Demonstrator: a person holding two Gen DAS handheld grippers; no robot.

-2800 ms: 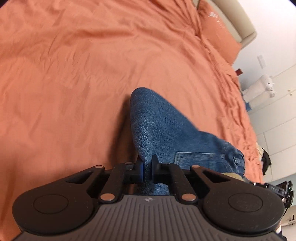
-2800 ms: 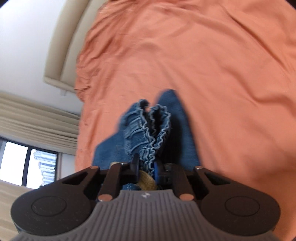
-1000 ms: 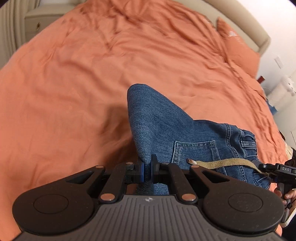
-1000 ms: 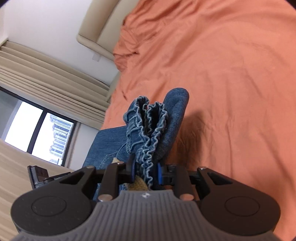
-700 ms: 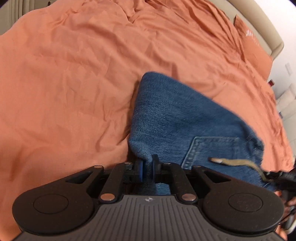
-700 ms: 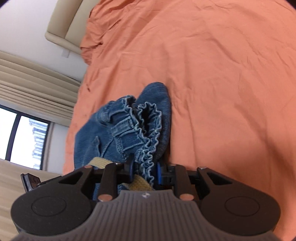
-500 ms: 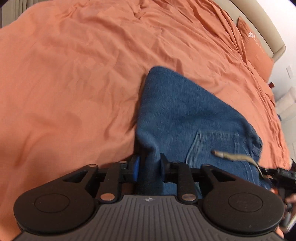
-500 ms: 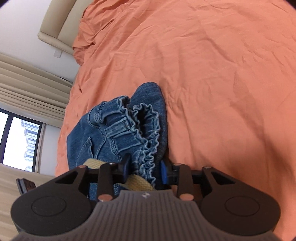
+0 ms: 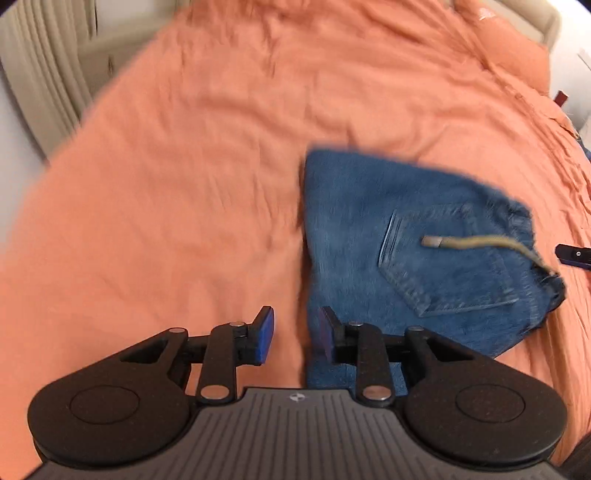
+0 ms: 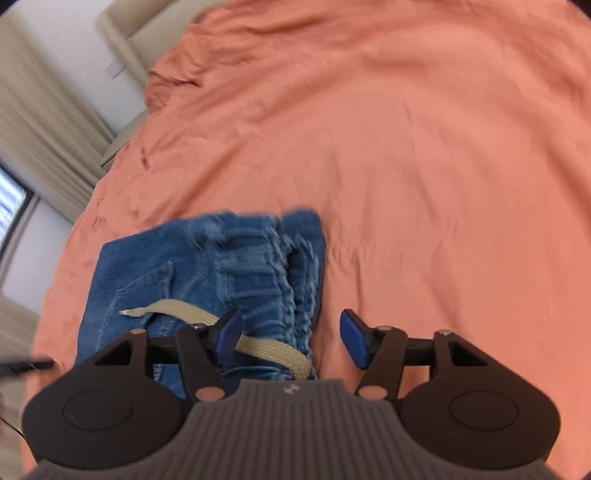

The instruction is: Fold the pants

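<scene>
- pants lie folded into a compact blue denim bundle on the orange bedspread, flat, back pocket facing up
- landmark = pants; everything below placed relative to them
- left gripper sits at the pants' near-left corner, fingers spread apart, nothing between them; its right blue pad is over the denim edge, its left pad over bare bedspread beside the pants
- right gripper sits at the waistband end of the pants, jaws wide apart, gripping nothing; left pad over the denim, right pad over bedspread just beside the pants
- gathered elastic waistband runs along the pants' edge under the right gripper
- tan drawstring lies loose across the pocket side of the pants, metal-tipped end resting on the denim; in the right wrist view it passes under the left pad
- beige headboard beyond the pants, far edge of the bed
- pillow in orange, well apart from the pants near the headboard
- curtains off the bed, to the side of the pants
- both views motion-blurred, fine detail soft
</scene>
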